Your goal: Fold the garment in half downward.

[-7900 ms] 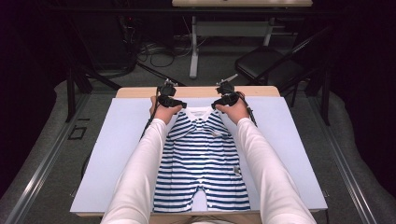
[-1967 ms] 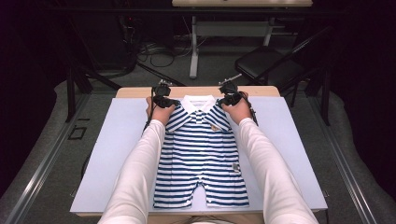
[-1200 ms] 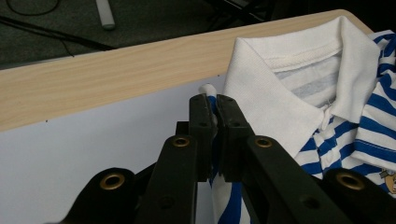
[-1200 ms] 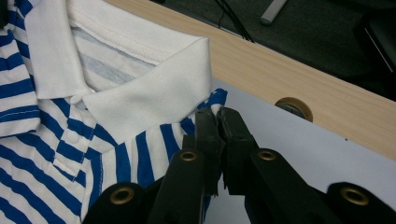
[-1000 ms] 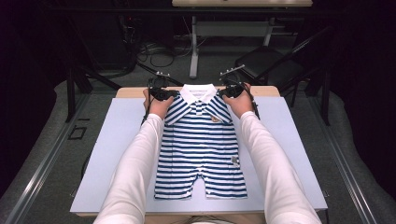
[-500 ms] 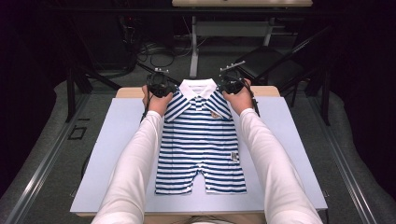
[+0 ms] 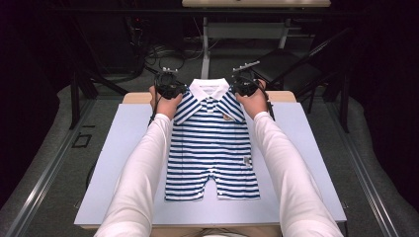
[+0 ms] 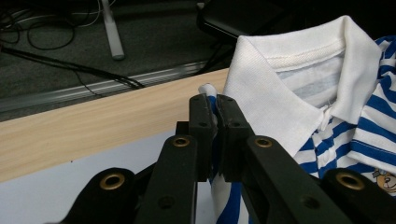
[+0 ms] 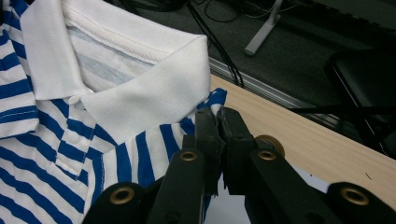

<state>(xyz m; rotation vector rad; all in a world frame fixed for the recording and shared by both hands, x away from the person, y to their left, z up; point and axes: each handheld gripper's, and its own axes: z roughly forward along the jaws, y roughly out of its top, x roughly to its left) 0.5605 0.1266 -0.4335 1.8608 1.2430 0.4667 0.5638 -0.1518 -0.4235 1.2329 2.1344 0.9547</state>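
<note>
A blue-and-white striped romper [image 7: 212, 143] with a white collar [image 7: 209, 89] lies front up along the middle of the pale blue mat [image 7: 118, 148], its collar end lifted at the table's far edge. My left gripper [image 7: 169, 88] is shut on the romper's left shoulder [image 8: 211, 100]; the fabric is pinched between its jaws. My right gripper [image 7: 244, 85] is shut on the right shoulder [image 9: 215, 105] the same way. The collar [image 8: 289, 79] shows close up in the left gripper view, and again as collar [image 9: 140, 60] in the right gripper view.
The mat covers a wooden table whose bare far edge [image 7: 136, 97] runs just under the grippers. Beyond it the floor holds cables [image 7: 163, 52], a table leg [image 7: 205, 47] and a black chair [image 7: 286, 66]. White sleeves [image 7: 148, 163] lie along both sides of the romper.
Both grippers have carried the romper's shoulders farther away toward the table's far edge and slightly up, dragging the whole garment along the mat; the legs have slid away from the near edge.
</note>
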